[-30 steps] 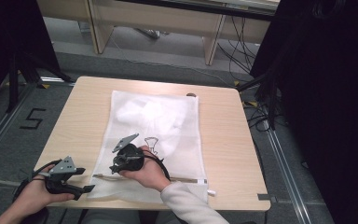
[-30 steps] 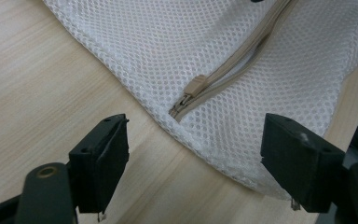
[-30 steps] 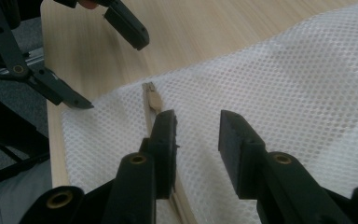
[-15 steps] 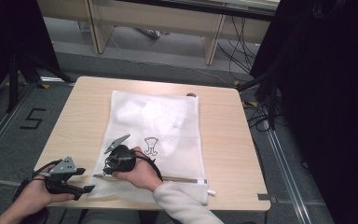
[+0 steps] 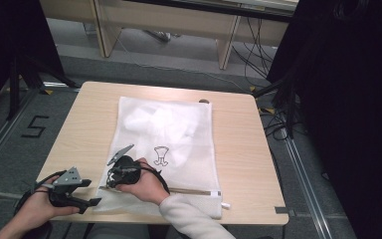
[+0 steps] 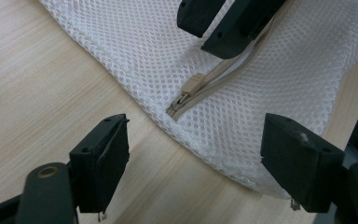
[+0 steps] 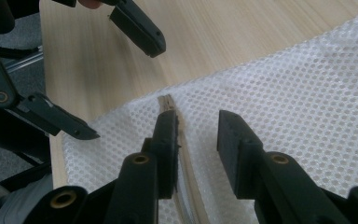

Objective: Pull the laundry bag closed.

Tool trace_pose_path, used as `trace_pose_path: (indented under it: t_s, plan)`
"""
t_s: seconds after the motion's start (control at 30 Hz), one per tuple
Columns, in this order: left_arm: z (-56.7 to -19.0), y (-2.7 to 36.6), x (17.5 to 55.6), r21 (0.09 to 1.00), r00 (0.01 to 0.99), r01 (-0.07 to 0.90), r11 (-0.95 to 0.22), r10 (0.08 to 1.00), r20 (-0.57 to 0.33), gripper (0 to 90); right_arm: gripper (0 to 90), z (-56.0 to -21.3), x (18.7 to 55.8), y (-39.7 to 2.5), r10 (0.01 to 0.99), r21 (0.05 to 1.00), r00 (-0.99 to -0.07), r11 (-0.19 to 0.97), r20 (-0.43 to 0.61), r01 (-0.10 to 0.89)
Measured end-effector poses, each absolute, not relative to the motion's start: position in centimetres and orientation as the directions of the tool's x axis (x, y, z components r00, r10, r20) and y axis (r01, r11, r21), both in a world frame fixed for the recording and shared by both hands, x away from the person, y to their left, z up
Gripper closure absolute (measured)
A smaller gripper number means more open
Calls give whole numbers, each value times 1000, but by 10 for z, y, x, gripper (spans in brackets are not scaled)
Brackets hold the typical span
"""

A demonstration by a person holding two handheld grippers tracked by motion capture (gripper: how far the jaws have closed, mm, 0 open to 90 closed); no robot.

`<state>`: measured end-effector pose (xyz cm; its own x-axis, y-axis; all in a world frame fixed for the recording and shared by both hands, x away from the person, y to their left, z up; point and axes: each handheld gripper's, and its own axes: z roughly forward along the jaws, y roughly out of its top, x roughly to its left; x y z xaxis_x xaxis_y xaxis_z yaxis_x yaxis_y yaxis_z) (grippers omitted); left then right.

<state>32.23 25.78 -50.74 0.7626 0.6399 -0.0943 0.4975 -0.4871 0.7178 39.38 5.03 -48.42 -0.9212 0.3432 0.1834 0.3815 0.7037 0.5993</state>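
**Zipper end lined up, grip not made**

Zipper pull [image 6: 193, 84] sits ahead of my left gripper [image 6: 196, 158], beyond the gap between its fingers and a bit toward the left one. It lies at the closed end of the beige zipper track [image 6: 223, 77], near the corner of the white mesh laundry bag [image 5: 166, 132]. The bag lies flat on the wooden table [image 5: 238, 149], with soft white contents inside.

Left fingers are wide apart, clamped on nothing, hovering above the bare wood just off the bag's corner.

My right gripper [image 7: 196, 128] is down on the mesh. Fingers slightly apart, straddling the track: my left finger [image 7: 165, 135] lies right along it, the other rests on plain mesh beside it. Not closed on anything yet.

Step, as I read it: approach. Right is setting up to pin the fabric at the track, left is going for the pull.

Next move needs:
- right fingers to close on the track and mesh, to anchor them
- left to advance until the pull is between its fingers, then close
- drag along the track, away from the corner

Risk: mesh bunches if the anchor slips.
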Motion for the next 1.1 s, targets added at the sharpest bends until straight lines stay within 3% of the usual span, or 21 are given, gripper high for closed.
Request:
trace_pose_path:
  t_s: [0.67,0.83,1.1]
  plan:
    - [-508,258,322,706,759,510,-491,643,-101,228,709,-494,393,66,303,571,-935,741,183,352]
    - [-508,258,322,706,760,510,-491,642,-102,228,717,-495,390,69,327,546,-923,745,202,383]
    - [-507,259,323,706,769,493,-508,634,-81,228,780,-497,391,72,306,547,-933,756,190,360]
